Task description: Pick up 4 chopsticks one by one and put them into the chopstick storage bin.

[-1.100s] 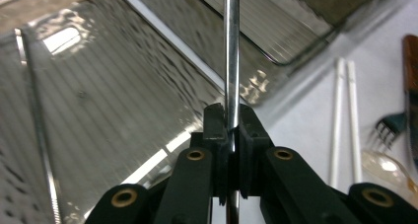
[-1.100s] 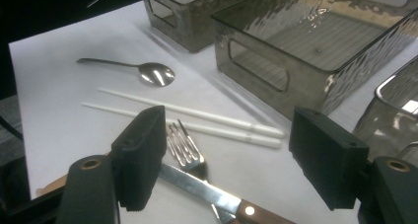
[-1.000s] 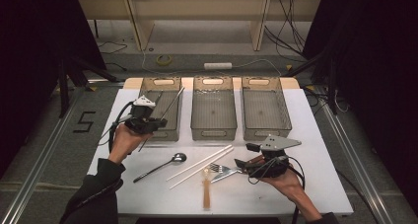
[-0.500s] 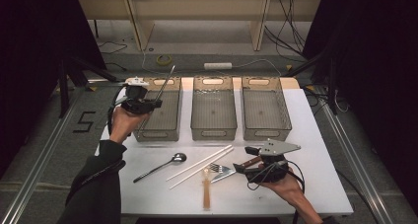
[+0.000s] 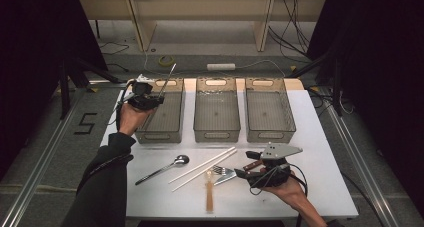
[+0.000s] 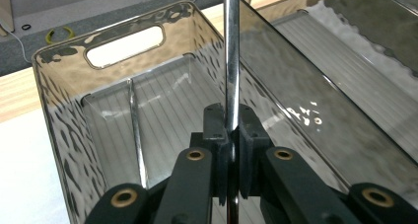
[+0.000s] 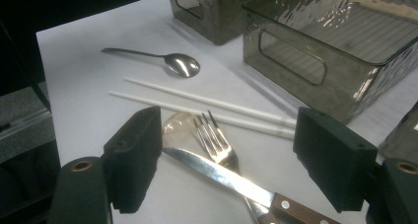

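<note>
While bin (image 5: pixel 159 118) walls (smoky) flank rod (image 6: pixel 231 61)

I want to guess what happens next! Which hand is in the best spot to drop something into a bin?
Left. The left gripper is shut on a thin metal rod and is right over the left bin. The right gripper is open, low over the knife and fork, holding nothing.

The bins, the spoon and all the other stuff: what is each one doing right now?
Left gripper: shut on a metal rod, over the left bin.
Right gripper: open, above the fork and knife.
Left bin: holds one rod already.
Middle bin: empty.
Right bin: empty.
Spoon: lying on table.
Chopsticks: lying side by side.
Fork: crossing the knife.
</note>
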`<state>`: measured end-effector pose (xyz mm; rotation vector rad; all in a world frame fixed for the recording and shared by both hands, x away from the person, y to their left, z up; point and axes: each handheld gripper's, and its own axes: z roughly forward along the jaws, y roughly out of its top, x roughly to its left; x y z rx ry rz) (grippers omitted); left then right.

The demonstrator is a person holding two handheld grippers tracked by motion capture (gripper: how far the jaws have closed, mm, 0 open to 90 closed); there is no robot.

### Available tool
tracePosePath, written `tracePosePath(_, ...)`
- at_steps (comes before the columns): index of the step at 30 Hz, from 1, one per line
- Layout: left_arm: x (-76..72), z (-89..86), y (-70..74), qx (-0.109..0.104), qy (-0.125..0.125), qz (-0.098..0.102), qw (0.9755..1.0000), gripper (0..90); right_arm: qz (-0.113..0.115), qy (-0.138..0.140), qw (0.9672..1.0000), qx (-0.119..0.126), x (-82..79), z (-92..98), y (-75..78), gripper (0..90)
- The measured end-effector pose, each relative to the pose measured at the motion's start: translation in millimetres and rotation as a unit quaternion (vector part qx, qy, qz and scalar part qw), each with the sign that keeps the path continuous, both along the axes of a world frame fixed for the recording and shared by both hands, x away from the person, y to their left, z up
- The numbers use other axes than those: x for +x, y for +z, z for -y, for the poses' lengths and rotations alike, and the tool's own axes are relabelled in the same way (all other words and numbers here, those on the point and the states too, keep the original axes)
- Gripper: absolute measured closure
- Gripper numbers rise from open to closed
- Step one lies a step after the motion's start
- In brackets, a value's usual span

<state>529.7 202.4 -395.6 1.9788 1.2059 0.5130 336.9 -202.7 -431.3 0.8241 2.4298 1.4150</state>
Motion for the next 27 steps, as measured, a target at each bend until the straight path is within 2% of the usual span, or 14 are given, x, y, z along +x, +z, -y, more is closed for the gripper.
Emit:
tracePosePath(2,1.9,0.7,-2.7,0.008,0.002,-0.004,1.0000,84.6,0.000,0.001,1.0000,-0.002,-0.1,0.1,-0.1,27.9)
tracePosePath(10,3.1,-1.4,-14.9,0.006,0.010,-0.011,0.9999,84.5,0.002,0.003,1.0000,-0.001,-1.0,-0.9,0.3,27.8)
tracePosePath(18,3.4,-3.8,-28.6,0.005,0.022,-0.027,0.9994,84.5,0.000,0.001,1.0000,0.002,-1.6,-0.4,1.0,26.7)
tracePosePath(27,5.7,-0.6,-36.9,0.018,0.029,-0.040,0.9986,84.4,0.000,0.004,1.0000,0.001,-2.1,-1.0,1.1,26.7)
